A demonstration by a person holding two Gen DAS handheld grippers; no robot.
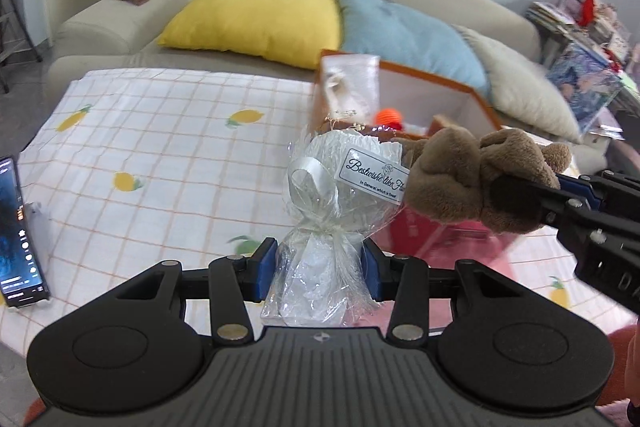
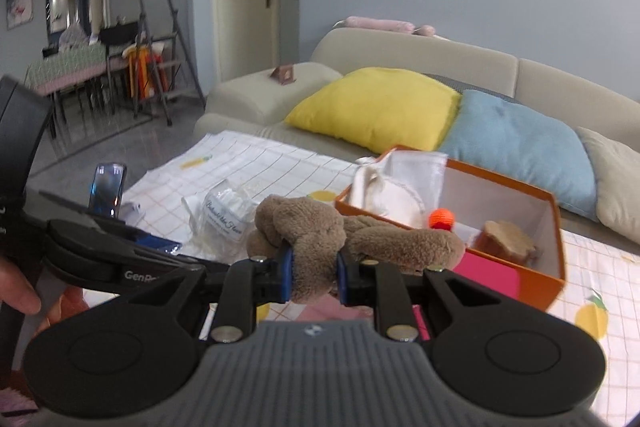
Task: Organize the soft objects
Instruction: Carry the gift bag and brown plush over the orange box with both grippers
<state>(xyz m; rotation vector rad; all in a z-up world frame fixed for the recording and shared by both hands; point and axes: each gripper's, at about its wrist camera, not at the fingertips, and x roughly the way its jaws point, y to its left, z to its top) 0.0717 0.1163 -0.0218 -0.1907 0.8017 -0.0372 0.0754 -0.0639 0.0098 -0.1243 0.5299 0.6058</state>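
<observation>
Crinkly cellophane bundle [image 1: 320, 227]; fuzzy brown plush toy [image 2: 316, 239].

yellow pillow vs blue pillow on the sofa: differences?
The yellow pillow is nearest the sofa's armrest; the blue pillow sits between it and a beige one. Yellow shows whole; the orange box hides blue's lower edge in the left wrist view. Both lean on the sofa back, edges touching.

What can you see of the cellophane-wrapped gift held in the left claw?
The cellophane-wrapped gift is a white, rounded item in clear crinkly film, tied at the neck with a cream ribbon bow. A white label reads "Best wishes" in script. The left claw clamps its lower tail, holding it upright above the checked tablecloth. The brown plush toy touches its right side.
</observation>
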